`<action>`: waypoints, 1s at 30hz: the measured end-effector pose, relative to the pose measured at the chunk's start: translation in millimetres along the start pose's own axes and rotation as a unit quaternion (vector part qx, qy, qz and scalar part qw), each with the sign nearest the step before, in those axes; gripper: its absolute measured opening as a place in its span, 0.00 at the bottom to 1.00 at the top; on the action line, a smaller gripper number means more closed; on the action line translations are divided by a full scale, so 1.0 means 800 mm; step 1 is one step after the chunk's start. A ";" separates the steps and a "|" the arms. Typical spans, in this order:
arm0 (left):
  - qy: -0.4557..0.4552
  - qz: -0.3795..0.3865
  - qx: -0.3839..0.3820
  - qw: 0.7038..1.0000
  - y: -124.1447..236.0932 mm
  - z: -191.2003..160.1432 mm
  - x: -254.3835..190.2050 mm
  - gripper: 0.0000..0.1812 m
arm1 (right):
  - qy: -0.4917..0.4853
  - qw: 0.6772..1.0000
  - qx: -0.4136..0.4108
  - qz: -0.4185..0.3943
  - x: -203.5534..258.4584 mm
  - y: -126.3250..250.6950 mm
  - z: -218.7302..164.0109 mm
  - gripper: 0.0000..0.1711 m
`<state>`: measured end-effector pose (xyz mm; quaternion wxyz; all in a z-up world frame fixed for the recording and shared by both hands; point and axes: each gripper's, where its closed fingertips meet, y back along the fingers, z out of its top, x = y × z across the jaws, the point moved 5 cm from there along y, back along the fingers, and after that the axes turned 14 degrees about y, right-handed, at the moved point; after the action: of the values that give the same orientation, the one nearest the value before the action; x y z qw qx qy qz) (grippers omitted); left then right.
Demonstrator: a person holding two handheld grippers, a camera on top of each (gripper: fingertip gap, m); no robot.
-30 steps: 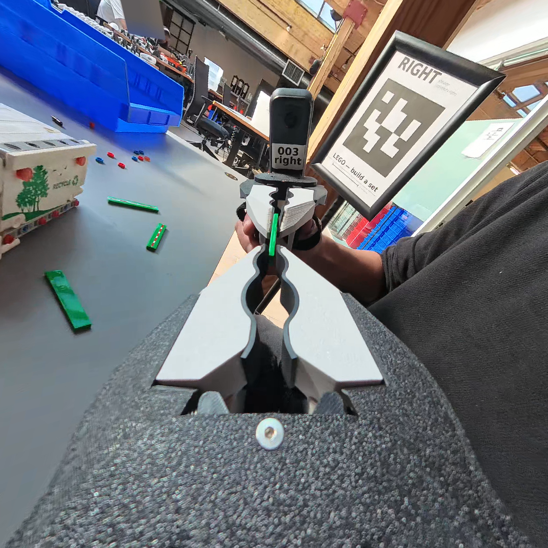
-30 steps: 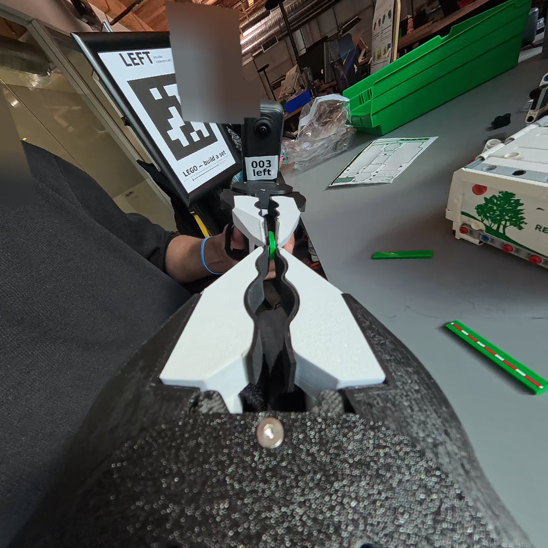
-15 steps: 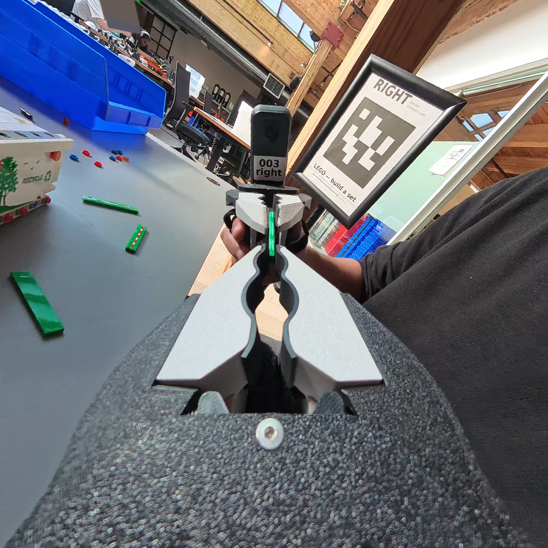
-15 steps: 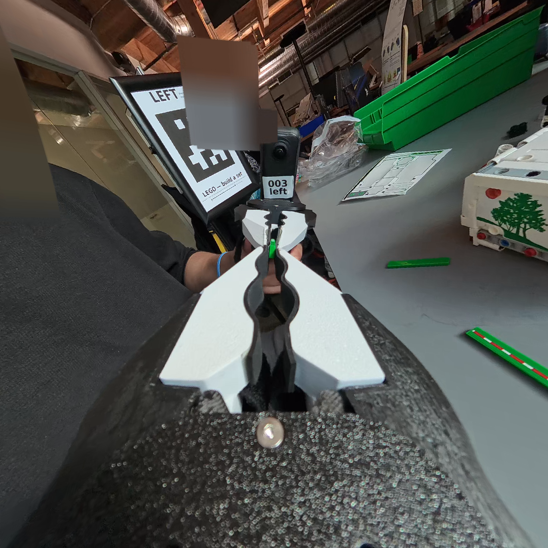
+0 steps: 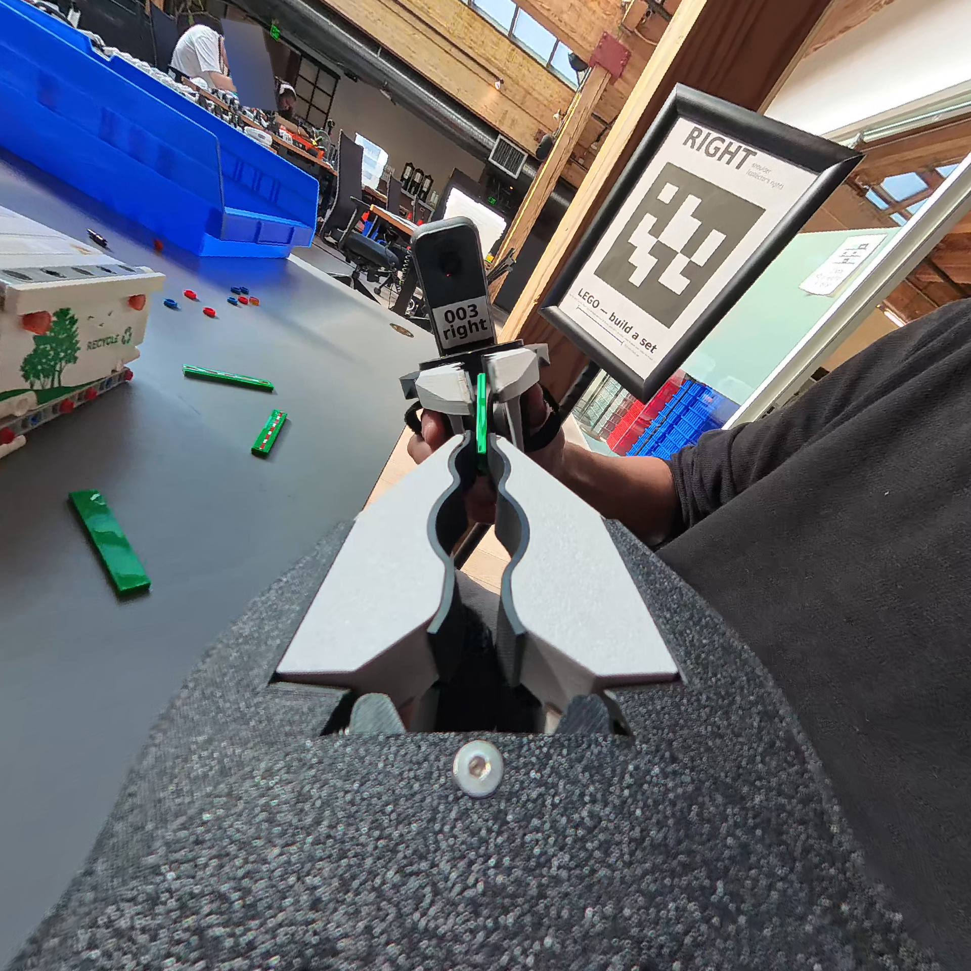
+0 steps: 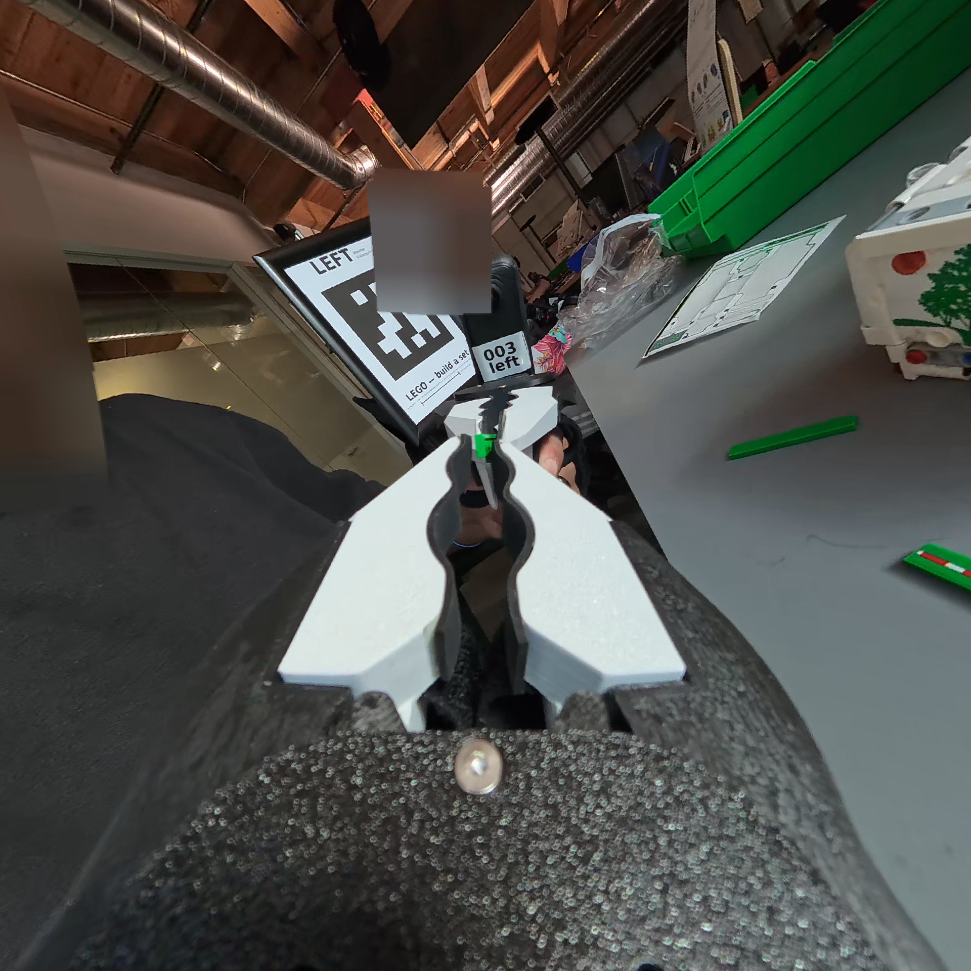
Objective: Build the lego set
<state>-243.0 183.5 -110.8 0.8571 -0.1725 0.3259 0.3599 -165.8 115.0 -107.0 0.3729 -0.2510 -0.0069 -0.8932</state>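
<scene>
Beyond the jaws in the left wrist view, a tall light timber post (image 5: 583,157) rises toward a ceiling of wooden beams with narrow skylights (image 5: 520,31) letting in daylight. Left of the jaws and far back, black office chairs (image 5: 362,210) stand at wooden desks (image 5: 391,213). In the right wrist view, a ribbed silver metal air duct (image 6: 220,100) runs under brown wood rafters, above and left of the jaws. Lower left is a pale glass partition (image 6: 210,341).

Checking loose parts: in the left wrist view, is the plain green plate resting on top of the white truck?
No, the plain green plate lies flat on the grey table, apart from the white truck.
</scene>
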 end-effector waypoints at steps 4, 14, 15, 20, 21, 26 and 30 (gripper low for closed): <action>0.017 -0.007 -0.002 1.000 -0.003 -0.001 -0.001 0.01 | -0.020 1.000 -0.016 0.001 -0.003 0.002 -0.001 0.01; 0.080 -0.032 -0.013 0.996 0.001 0.001 0.009 0.02 | -0.008 1.000 -0.008 -0.025 -0.010 0.004 0.000 0.01; 0.084 -0.034 -0.014 0.996 0.002 0.002 0.010 0.02 | -0.008 0.999 -0.008 -0.030 -0.013 0.006 0.001 0.01; 0.105 -0.035 -0.014 0.994 0.000 0.005 0.018 0.14 | 0.017 0.997 0.011 -0.075 -0.021 0.015 0.000 0.01; 0.104 -0.026 -0.008 0.994 -0.003 0.003 0.020 0.16 | 0.024 0.996 0.018 -0.081 -0.021 0.014 -0.002 0.01; 0.101 -0.006 -0.023 0.995 -0.013 0.004 0.024 0.06 | 0.082 0.990 0.026 -0.107 -0.011 0.005 -0.004 0.01; 0.094 -0.007 -0.024 0.995 -0.016 0.002 0.023 0.02 | 0.078 0.991 0.017 -0.109 -0.009 0.004 -0.005 0.01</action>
<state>-223.4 185.1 -121.6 0.8208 -0.2281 0.3952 0.3437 -161.0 116.6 -114.7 0.2765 -0.1717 -0.0201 -0.9453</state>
